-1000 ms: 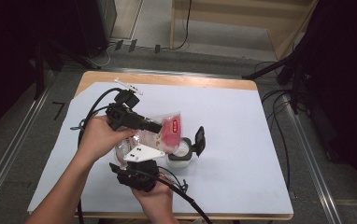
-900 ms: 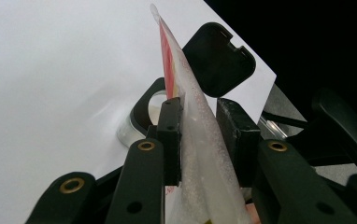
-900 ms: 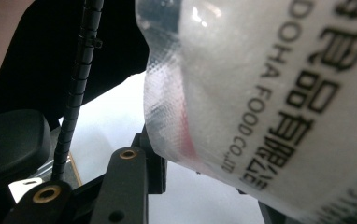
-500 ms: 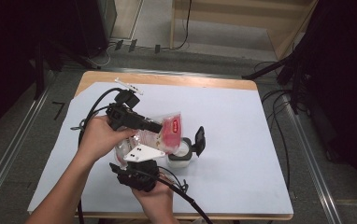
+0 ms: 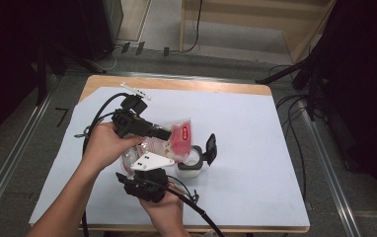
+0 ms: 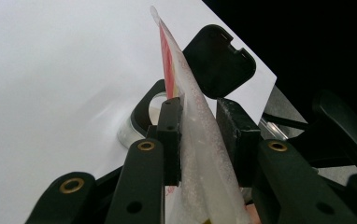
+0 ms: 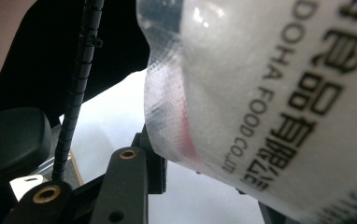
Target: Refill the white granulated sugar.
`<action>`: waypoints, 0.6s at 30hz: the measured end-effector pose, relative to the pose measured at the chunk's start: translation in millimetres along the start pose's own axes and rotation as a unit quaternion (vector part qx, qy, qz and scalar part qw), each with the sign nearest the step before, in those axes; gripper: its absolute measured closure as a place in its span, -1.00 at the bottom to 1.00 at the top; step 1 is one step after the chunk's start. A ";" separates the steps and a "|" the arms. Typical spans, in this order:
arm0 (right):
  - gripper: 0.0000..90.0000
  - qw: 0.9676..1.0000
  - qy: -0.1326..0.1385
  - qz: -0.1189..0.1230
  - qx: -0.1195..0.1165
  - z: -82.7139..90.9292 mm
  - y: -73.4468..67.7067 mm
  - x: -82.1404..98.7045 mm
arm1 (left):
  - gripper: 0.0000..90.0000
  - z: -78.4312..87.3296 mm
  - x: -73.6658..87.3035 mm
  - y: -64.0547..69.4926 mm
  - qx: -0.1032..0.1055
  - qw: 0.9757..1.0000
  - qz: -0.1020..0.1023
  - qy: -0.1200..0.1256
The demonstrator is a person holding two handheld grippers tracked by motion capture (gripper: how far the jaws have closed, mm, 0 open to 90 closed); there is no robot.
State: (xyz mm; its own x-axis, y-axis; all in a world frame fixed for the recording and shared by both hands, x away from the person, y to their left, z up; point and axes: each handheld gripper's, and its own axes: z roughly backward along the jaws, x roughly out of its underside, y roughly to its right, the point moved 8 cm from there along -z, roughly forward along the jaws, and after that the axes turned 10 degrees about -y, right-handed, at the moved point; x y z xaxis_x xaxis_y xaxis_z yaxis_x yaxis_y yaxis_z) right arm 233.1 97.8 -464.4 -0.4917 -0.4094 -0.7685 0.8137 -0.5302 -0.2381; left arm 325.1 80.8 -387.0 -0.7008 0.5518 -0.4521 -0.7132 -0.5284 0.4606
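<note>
A clear plastic bag [image 5: 163, 147] of white grains with a red label hangs tilted between both grippers. Its mouth end lies over a small white container [image 5: 190, 169] whose black flip lid [image 5: 210, 149] stands open. My left gripper [image 5: 169, 134] comes in from the left and is shut on the bag's upper edge. In the left gripper view the pads [image 6: 169, 135] pinch the bag [image 6: 200, 154], with the container's rim [image 6: 144, 109] and lid [image 6: 218, 60] beyond. My right gripper [image 5: 152, 154] reaches up from below, shut on the bag's lower part. In the right gripper view the printed bag [image 7: 270, 93] sits against the left pad [image 7: 154, 163].
A white sheet [image 5: 255, 128] covers the wooden table [image 5: 176, 84]. Black cables trail from both grippers, one looping at the left [image 5: 95, 123] and one off the front edge [image 5: 201, 217]. The table's right half lies bare; dark equipment and cables [image 5: 300, 79] stand beyond its edge.
</note>
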 end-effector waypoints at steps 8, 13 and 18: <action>0.42 1.000 -0.001 0.003 0.001 -0.4 0.2 -0.2 | 0.60 0.2 0.2 -1.2 -0.001 1.000 0.001 0.000; 0.42 1.000 0.001 0.003 0.001 -0.5 -0.1 -0.5 | 0.60 0.4 0.4 -0.9 0.000 1.000 0.002 0.000; 0.42 1.000 0.000 0.003 0.002 -0.2 0.0 -0.2 | 0.60 0.2 0.2 -0.8 0.001 1.000 0.004 0.000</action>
State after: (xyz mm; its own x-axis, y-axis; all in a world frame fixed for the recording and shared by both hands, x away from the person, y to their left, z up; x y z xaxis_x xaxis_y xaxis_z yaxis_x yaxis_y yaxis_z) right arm 233.3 98.1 -464.3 -0.4872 -0.4121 -0.7699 0.8152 -0.5309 -0.2317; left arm 325.5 81.5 -387.4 -0.7058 0.5483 -0.4486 -0.7082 -0.5306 0.4658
